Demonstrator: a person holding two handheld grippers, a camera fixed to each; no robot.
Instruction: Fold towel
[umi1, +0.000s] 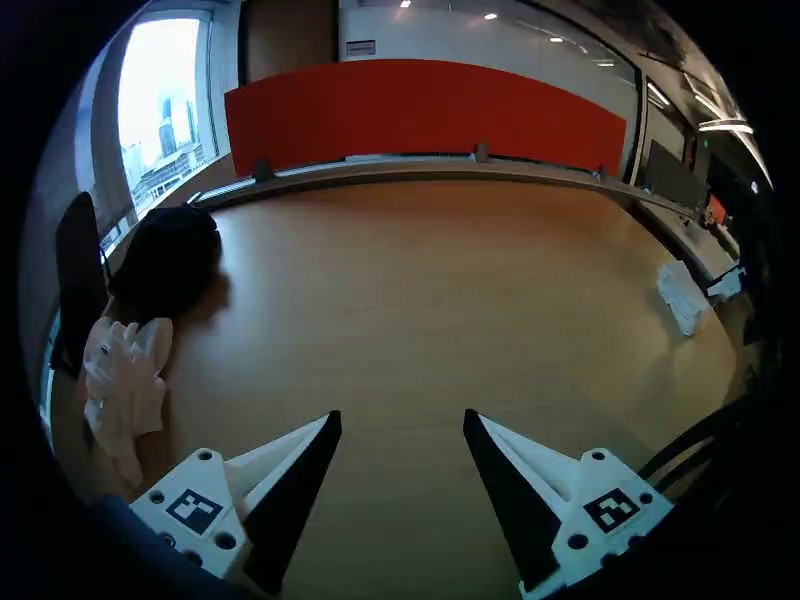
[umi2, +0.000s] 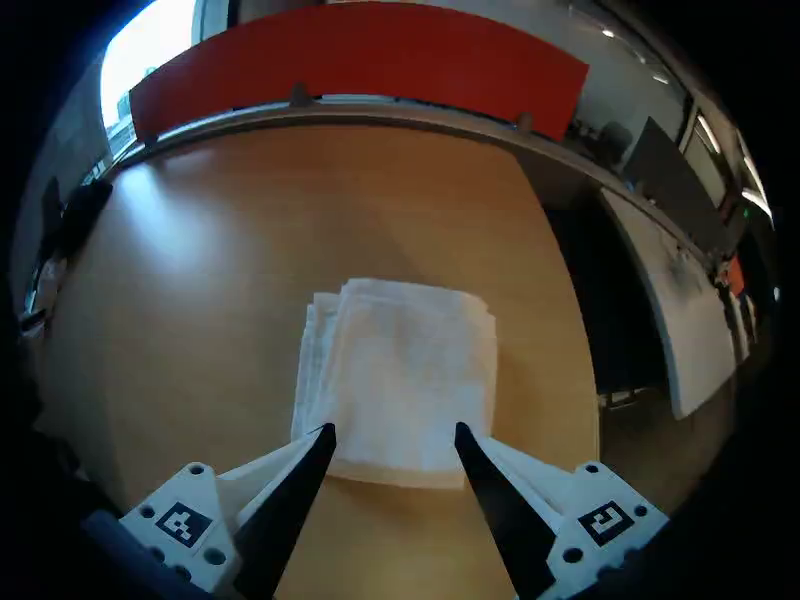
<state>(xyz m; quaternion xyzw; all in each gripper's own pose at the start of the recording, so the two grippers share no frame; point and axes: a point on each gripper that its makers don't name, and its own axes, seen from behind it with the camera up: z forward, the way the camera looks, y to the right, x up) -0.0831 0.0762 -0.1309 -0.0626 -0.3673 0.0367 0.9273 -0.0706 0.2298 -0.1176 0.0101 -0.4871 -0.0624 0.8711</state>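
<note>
A white folded towel (umi2: 400, 375) lies flat on the wooden table (umi2: 230, 250), its layers stacked in a rough square. My right gripper (umi2: 392, 430) hovers open over the towel's near edge, with nothing between its fingers. In the left gripper view the same towel (umi1: 682, 295) appears small at the table's far right edge. My left gripper (umi1: 402, 418) is open above bare wood near the table's middle, far from the towel.
A crumpled white cloth (umi1: 125, 385) lies at the table's left edge beside a black bag (umi1: 165, 258). A red divider panel (umi1: 420, 110) runs along the table's back. The table's right edge (umi2: 570, 300) drops off just past the towel.
</note>
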